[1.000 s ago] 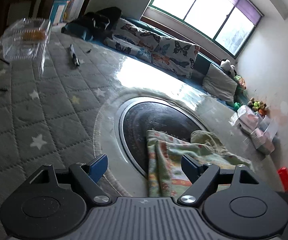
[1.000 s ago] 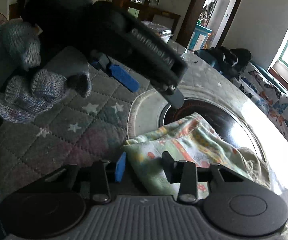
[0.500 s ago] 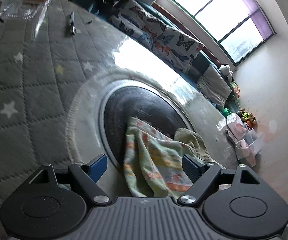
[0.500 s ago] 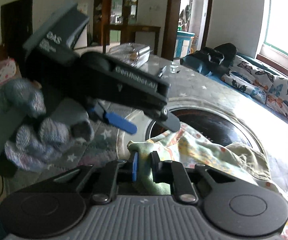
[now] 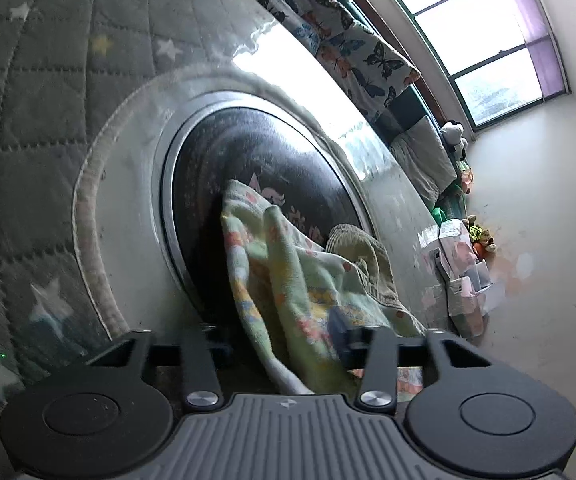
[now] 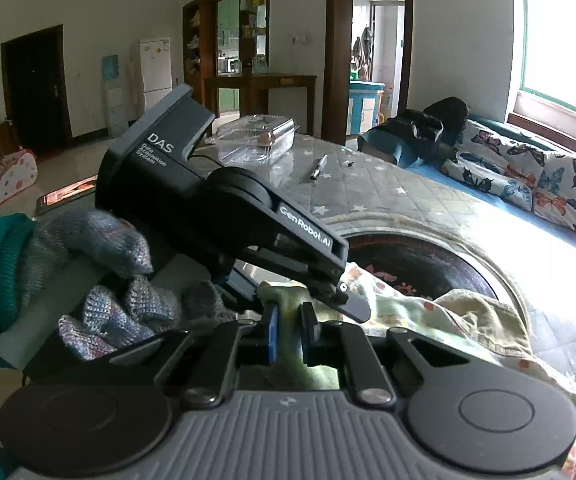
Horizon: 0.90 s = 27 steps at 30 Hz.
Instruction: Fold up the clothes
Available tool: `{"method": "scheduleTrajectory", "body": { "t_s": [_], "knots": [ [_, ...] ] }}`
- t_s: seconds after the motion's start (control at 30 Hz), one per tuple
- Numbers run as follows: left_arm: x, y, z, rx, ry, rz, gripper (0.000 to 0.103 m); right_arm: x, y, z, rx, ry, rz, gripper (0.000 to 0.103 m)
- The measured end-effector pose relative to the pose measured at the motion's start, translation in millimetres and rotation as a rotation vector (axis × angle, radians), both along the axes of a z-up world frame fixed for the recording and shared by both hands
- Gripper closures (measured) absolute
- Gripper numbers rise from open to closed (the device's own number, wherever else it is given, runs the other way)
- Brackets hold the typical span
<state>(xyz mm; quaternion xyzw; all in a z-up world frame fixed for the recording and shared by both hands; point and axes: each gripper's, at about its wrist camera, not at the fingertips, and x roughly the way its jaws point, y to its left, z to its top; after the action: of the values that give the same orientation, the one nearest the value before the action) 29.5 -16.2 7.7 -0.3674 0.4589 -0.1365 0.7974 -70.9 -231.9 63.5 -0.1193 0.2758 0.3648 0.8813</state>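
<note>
A pale green cloth (image 5: 308,280) with orange and yellow print lies partly on a black round disc (image 5: 247,152) set in the table. A beige corduroy piece (image 5: 364,256) lies bunched on top of it. My left gripper (image 5: 277,334) is open, low over the near edge, with a fold of the cloth between its fingers. In the right wrist view my right gripper (image 6: 290,330) is shut on a raised corner of the cloth (image 6: 408,308). The left gripper's body (image 6: 223,208), held by a gloved hand (image 6: 119,280), sits just above that corner.
A grey quilted cover with stars (image 5: 27,120) spreads over the table. At the far end are a clear plastic box (image 6: 255,140) and a pen (image 6: 318,168). Small cartons (image 5: 460,272) stand by the wall. A sofa with butterfly cushions (image 6: 528,172) runs under the window.
My right gripper has shut on the cloth's corner and lifted it. The left gripper has dropped down and forward until the cloth lies between its fingers.
</note>
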Motion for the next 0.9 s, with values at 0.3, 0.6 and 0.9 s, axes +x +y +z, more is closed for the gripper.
{"method": "scheduleTrajectory", "body": {
  "t_s": [0.3,0.6,0.9],
  "knots": [
    [1,-7,-1,0.059,-0.013,-0.017,0.087,0,-21,-1,0.014,0.013,-0.072,0.081],
    [0,-11,1,0.106,-0.035,-0.03,0.087,30,-100,-22,0.004,0.064,-0.41,0.066],
    [0,-14,3,0.135,-0.047,-0.039,0.087,59,-178,-46,0.01,0.087,-0.699,0.051]
  ]
}}
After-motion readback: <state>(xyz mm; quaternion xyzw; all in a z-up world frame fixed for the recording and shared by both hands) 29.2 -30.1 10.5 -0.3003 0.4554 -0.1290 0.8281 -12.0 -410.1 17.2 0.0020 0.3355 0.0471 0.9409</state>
